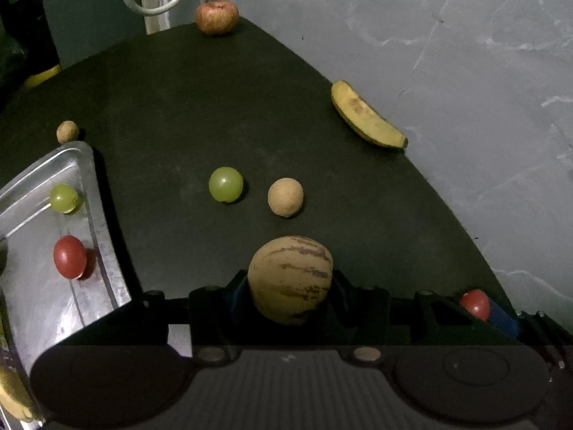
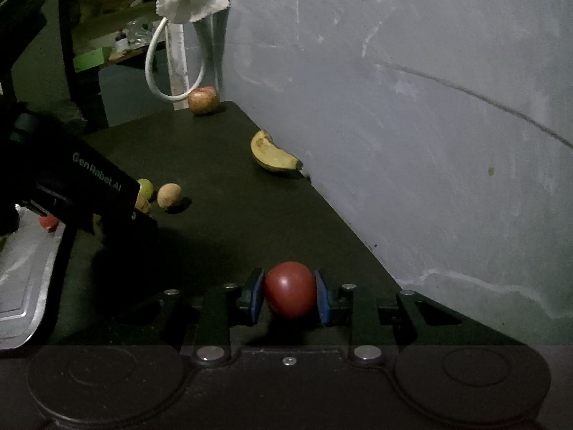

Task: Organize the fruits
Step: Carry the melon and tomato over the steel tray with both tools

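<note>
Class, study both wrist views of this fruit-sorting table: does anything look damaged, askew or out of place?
The banana stands out: it lies at the table's far edge by the wall, its skin blotched brown. The apple also sits right at the back corner. Nothing looks spilled.

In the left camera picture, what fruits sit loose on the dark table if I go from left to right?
Small tan ball fruit → green grape → tan round fruit → banana. The apple sits far back, above the grape, so I left it out.
</note>
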The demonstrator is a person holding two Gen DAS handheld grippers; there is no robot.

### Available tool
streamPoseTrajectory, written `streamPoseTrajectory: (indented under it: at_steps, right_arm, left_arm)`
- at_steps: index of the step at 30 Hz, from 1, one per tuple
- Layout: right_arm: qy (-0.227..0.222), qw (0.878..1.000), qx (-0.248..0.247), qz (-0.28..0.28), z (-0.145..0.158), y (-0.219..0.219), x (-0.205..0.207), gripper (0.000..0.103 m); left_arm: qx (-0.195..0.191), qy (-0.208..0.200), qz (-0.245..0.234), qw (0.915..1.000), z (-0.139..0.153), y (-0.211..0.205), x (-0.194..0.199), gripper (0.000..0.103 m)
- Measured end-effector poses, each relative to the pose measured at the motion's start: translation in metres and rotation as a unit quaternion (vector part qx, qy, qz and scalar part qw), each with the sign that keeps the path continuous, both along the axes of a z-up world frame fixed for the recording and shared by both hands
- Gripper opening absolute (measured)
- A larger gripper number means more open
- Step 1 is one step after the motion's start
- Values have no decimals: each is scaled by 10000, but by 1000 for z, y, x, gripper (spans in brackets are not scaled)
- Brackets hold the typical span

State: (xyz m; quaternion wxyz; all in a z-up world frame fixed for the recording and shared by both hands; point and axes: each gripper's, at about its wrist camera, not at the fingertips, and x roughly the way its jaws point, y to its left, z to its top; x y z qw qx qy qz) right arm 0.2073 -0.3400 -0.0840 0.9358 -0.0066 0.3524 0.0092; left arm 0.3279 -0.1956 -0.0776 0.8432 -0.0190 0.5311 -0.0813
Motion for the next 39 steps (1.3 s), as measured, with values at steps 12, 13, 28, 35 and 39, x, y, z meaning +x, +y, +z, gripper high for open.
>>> streamPoseTrajectory:
  at_steps: [12,13,28,35,39]
  right_arm:
    - [-232,9977,-135,619,28,26,-1,32]
    - [-250,9973,-149,679,30,28,0,32]
    - [-438,9722,-266,2284,60,101,10,32]
    - [-273,9565,-6,2905,62,147,23,32]
    - [-91,9499,60,3122,59,170,31,32]
  left_arm:
    - [-215,-325,336,9987,33,22,-23,51]
    - [-243,-366,393,9983,36,25,-26,51]
    - [-593,-799,1520,9834,82,113,-80,51]
    - [-555,-738,2224,9706,86,167,-113,51]
    - [-524,-639,2638,9610,79,195,-133,51]
